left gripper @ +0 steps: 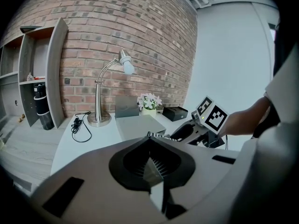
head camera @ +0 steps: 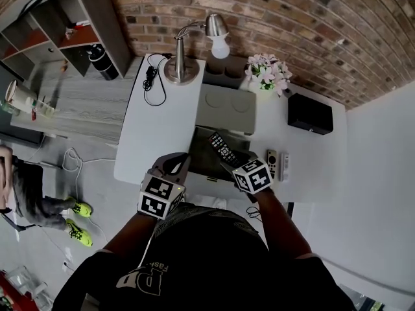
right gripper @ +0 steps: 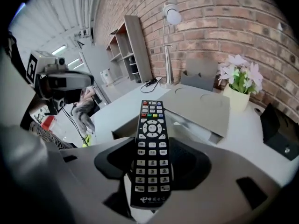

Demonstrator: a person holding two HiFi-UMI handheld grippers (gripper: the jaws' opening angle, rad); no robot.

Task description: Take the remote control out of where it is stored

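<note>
One remote point(right gripper: 150, 139) clenched in right gripper point(right gripper: 149, 171); left gripper point(left gripper: 152, 167) closed, empty. White logo point(right gripper: 150, 200) at its 6 o'clock end illegible.

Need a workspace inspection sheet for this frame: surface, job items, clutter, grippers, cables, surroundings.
Surface: white desk, its drawer pulled open.
Job's things: black remote control clamped in the right gripper, held above the open drawer.
Clutter: desk lamp, grey flat box, flower pot, black box, two small remotes at the desk's near right.
Grippers: right gripper shut on the remote control; left gripper shut, nothing in it.
Cables: black cord looped beside the lamp base; pale cable on the floor.
Surroundings: brick wall, shelf unit, black bottle, a person at left.
</note>
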